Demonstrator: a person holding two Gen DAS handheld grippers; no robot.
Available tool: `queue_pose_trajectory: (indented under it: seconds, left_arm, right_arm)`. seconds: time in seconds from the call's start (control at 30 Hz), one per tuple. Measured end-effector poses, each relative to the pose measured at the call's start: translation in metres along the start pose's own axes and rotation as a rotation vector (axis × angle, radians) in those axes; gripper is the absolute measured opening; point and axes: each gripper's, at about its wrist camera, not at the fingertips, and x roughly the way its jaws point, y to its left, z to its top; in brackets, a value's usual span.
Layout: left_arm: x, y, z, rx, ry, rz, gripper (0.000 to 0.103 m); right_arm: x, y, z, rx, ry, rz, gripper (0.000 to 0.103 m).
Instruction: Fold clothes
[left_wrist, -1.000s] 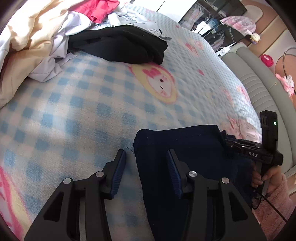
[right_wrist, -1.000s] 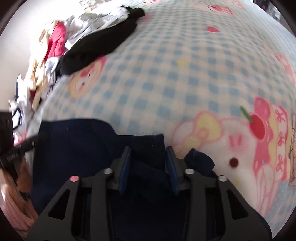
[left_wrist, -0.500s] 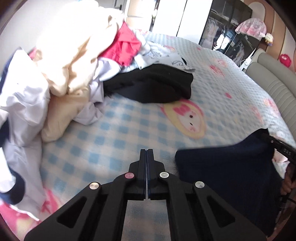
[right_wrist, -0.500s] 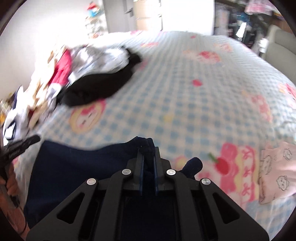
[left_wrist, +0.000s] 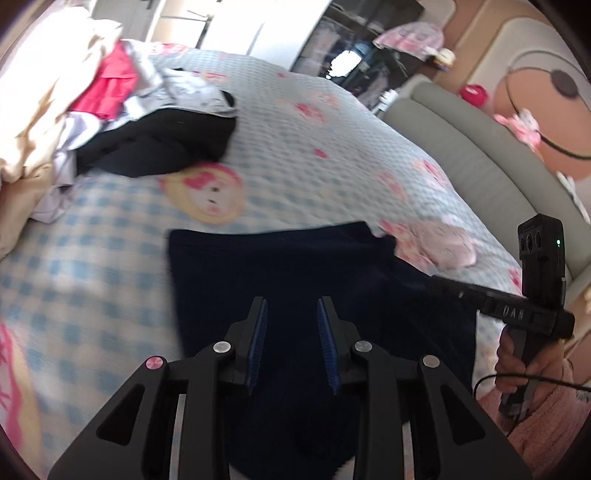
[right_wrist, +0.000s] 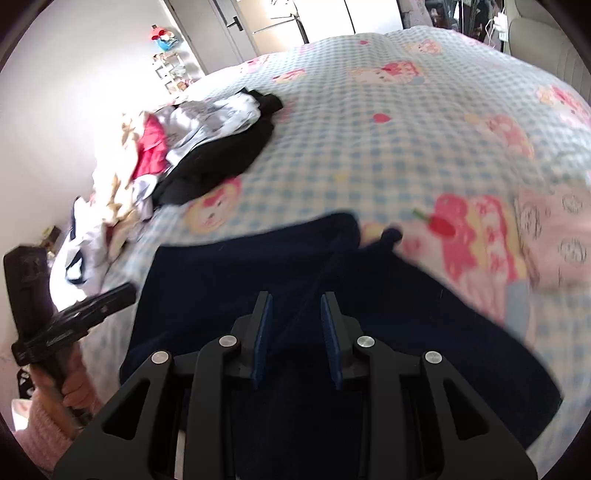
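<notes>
Left wrist view: left gripper (left_wrist: 291, 345) over the dark navy folded garment (left_wrist: 280, 273), fingers parted, holding nothing. Right gripper (right_wrist: 296, 339) likewise parted and empty. Garment lies flat on the blue-checked cartoon-print bed (left_wrist: 92, 258), well apart from the heaped unfolded clothes pile (left_wrist: 110, 110).
</notes>
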Motion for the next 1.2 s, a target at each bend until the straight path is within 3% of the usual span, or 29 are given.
queue_pose_trajectory:
  seconds: [0.13,0.23,0.3,0.43,0.53,0.63,0.73,0.83,0.87,0.93,1.07,1.2]
  left_arm:
    - [0.011,-0.029,-0.02,0.008,0.06,-0.05,0.03]
    - [0.022,-0.039,-0.035,0.013,0.095,-0.047,0.03]
    - [0.032,-0.041,-0.047,0.009,0.146,0.016,0.03]
    - [0.027,-0.037,-0.059,-0.035,0.165,0.066,0.029]
    - [-0.003,-0.024,-0.059,-0.12,0.071,0.033,0.03]
    - [-0.021,-0.012,-0.061,-0.176,0.018,0.016,0.03]
    - [-0.025,-0.021,-0.063,-0.144,0.022,-0.047,0.03]
    - [-0.034,-0.055,-0.063,-0.036,-0.026,-0.146,0.03]
    - [-0.029,-0.066,-0.062,0.0,-0.009,-0.148,0.03]
    - [-0.01,-0.076,-0.06,0.027,0.045,-0.082,0.03]
    - [0.029,-0.066,-0.069,-0.019,0.19,0.022,0.03]
    - [0.031,-0.064,-0.082,-0.01,0.214,-0.034,0.031]
  right_arm:
    - [-0.008,0.003,-0.04,-0.006,0.039,-0.042,0.027]
    - [-0.013,-0.005,-0.07,0.032,0.066,-0.06,0.027]
    - [-0.008,-0.014,-0.089,0.069,0.103,-0.095,0.027]
    - [-0.013,-0.027,-0.112,0.102,0.121,-0.16,0.025]
    - [-0.027,-0.031,-0.117,0.115,0.107,-0.176,0.025]
    - [-0.037,-0.02,-0.119,0.083,0.083,-0.114,0.029]
    - [-0.046,-0.009,-0.12,0.05,0.06,-0.054,0.033]
    - [-0.033,0.01,-0.123,-0.017,0.09,-0.073,0.033]
    - [-0.029,0.016,-0.124,-0.038,0.095,-0.087,0.033]
    - [-0.023,0.022,-0.128,-0.068,0.108,-0.13,0.033]
    - [-0.03,0.022,-0.127,-0.055,0.096,-0.131,0.033]
    - [-0.036,0.023,-0.126,-0.041,0.085,-0.131,0.033]
